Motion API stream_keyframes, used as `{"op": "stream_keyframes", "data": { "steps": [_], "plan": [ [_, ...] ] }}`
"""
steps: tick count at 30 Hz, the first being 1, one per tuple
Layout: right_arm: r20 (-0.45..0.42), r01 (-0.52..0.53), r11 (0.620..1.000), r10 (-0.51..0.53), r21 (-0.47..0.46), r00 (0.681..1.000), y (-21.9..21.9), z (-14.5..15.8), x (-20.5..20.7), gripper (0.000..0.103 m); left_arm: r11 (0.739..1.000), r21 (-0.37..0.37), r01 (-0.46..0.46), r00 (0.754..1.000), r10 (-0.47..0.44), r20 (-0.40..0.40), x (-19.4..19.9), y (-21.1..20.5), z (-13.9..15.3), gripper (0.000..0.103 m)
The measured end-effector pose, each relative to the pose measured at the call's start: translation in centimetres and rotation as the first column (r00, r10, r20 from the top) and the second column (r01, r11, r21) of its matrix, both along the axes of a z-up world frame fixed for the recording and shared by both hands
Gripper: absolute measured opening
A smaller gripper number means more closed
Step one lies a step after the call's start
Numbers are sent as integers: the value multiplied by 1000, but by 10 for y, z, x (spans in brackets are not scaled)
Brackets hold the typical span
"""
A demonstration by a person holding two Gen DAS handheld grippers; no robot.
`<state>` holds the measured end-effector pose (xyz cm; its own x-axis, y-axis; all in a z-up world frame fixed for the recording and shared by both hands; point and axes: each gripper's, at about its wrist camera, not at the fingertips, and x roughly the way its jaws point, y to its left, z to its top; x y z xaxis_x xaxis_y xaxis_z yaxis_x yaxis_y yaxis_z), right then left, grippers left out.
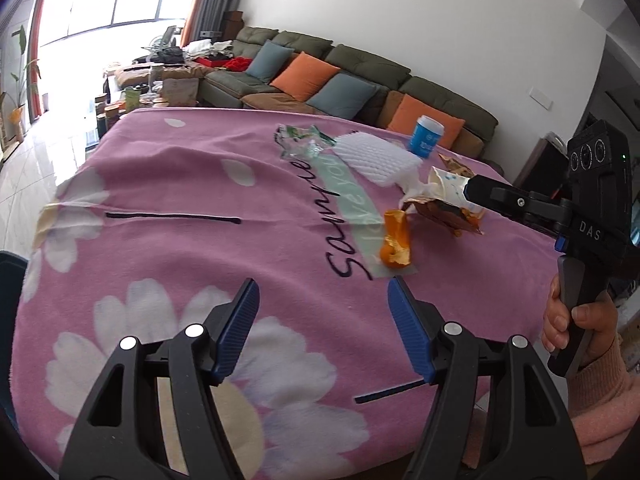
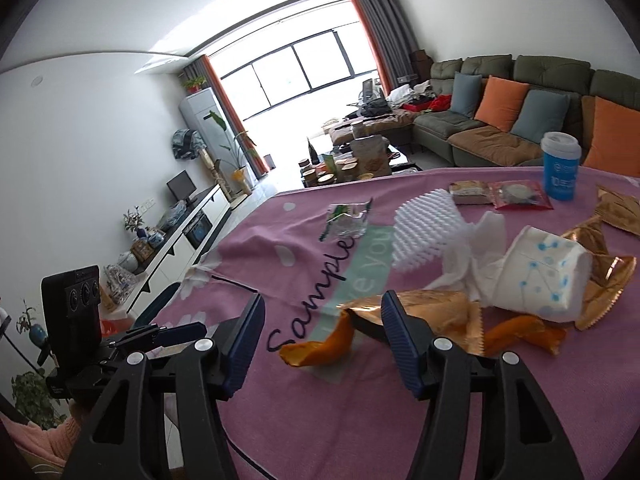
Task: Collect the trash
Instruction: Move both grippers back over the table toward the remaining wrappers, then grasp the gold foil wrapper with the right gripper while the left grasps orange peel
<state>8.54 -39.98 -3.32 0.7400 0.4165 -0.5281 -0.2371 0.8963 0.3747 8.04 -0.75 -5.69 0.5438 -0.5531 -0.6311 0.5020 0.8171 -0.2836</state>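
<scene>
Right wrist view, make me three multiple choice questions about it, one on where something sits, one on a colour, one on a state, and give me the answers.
1. Where does the blue cup stand?
A. on the far side of the pink tablecloth, near the sofa
B. on the floor
C. between the gripper's fingers

2. What colour is the peel nearest the right gripper?
A. green
B. orange
C. black

3. How does the right gripper stand?
A. shut on the crushed paper cup
B. shut on the white foam sheet
C. open, holding nothing

Answers: 1 A, the cup stands upright on the cloth near its far edge, sofa behind. 2 B, the curled peel is orange. 3 C, the blue pads are wide apart with the peel lying on the cloth beyond them.
</scene>
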Motion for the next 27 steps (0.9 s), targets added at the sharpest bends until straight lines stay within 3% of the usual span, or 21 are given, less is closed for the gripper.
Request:
{"op": "stream_keyframes", "data": {
  "steps": [7, 12, 17, 19, 24, 27],
  "plan": [
    [-102, 139, 985, -129, 103, 986, -71, -28, -3, 59, 995, 51, 84, 996, -83, -31, 7, -54, -10, 66],
    [-162, 128, 971, -96, 201, 982, -84, -47, 0, 59, 994, 38, 98, 991, -94, -97, 21, -70, -16, 66],
    [-199, 103, 954, -46, 283, 979, -83, -63, 8, 59, 995, 45, 87, 988, -80, -130, 33, -79, -22, 58],
    [-207, 94, 948, -31, 303, 978, -81, -67, 9, 58, 995, 52, 85, 988, -77, -131, 35, -81, -22, 50],
    [-209, 88, 940, -18, 331, 978, -78, -71, 12, 41, 996, 28, 86, 985, -81, -155, 42, -84, -24, 25],
    [-207, 79, 940, -10, 333, 978, -77, -70, 12, 28, 996, 28, 86, 985, -81, -150, 42, -84, -25, 22]
  ]
}}
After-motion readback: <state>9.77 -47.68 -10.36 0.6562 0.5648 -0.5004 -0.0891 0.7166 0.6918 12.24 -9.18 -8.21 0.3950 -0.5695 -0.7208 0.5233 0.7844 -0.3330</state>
